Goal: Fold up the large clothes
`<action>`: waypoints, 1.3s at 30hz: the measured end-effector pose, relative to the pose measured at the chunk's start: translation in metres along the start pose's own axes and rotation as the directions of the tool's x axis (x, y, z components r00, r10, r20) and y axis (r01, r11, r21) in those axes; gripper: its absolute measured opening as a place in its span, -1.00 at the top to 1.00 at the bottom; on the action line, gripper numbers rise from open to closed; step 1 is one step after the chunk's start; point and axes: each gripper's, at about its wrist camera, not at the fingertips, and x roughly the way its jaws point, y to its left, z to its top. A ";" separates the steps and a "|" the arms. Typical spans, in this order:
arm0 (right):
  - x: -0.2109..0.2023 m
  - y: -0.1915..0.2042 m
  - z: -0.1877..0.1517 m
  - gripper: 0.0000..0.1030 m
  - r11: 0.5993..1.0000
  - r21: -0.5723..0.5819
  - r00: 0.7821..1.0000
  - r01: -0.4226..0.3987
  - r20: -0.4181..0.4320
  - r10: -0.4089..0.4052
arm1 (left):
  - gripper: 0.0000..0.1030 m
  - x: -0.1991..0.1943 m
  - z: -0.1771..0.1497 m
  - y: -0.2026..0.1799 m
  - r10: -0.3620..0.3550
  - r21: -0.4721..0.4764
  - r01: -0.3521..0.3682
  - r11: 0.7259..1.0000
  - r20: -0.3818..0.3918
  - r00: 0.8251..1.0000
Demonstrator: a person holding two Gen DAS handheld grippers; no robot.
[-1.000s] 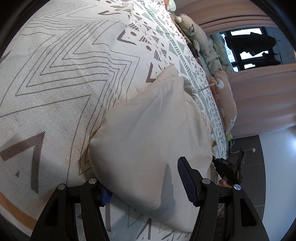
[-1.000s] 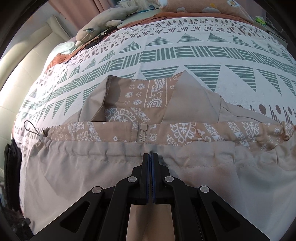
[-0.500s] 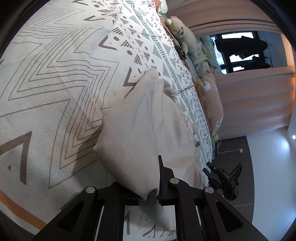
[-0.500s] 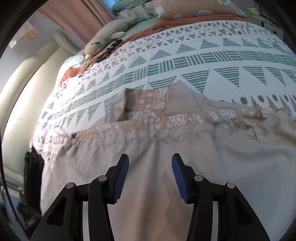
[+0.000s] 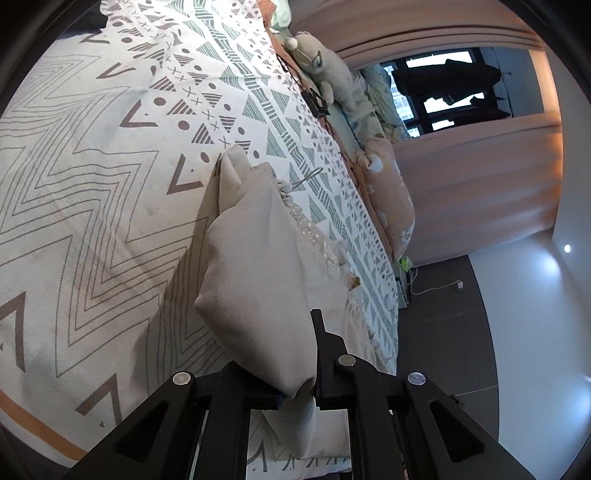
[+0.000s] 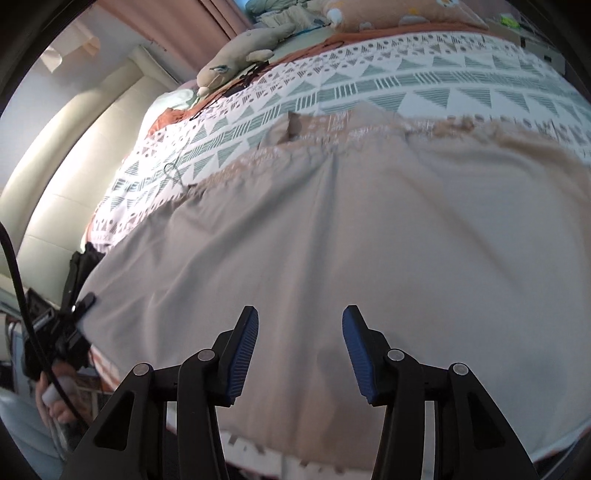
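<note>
A large beige garment (image 6: 332, 236) with a patterned tan lining lies spread on the patterned bedspread (image 6: 406, 81). In the left wrist view its corner (image 5: 266, 280) is bunched and lifted off the bedspread (image 5: 92, 184). My left gripper (image 5: 299, 395) is shut on that corner fold. My right gripper (image 6: 299, 350) is open and empty, hovering above the flat beige cloth near its front edge. The left gripper also shows at the far left of the right wrist view (image 6: 70, 314), at the garment's left edge.
A plush toy (image 6: 236, 51) and pillows (image 6: 399, 14) lie at the far side of the bed. A cream headboard (image 6: 66, 155) stands on the left. Curtains (image 5: 480, 192) and a dark window (image 5: 450, 85) lie beyond. The bed's near edge is just below the grippers.
My left gripper closed on the garment's corner and is lifting it. My right gripper opened, let go of the cloth and pulled back toward the garment's near edge.
</note>
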 end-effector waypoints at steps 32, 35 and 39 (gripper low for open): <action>0.052 -0.026 -0.040 0.54 0.978 0.183 0.995 -0.099 -0.007 0.102 | 0.83 0.053 0.003 -0.156 -0.288 0.141 0.309 0.940 -0.152 0.945; 0.045 -0.029 -0.044 0.54 0.974 0.190 0.992 -0.120 -0.005 0.123 | 0.83 0.063 0.001 -0.173 -0.307 0.153 0.334 0.930 -0.177 0.935; 0.038 -0.033 -0.053 0.54 0.969 0.195 0.988 -0.151 0.003 0.153 | 0.83 0.079 -0.009 -0.192 -0.317 0.175 0.356 0.918 -0.218 0.923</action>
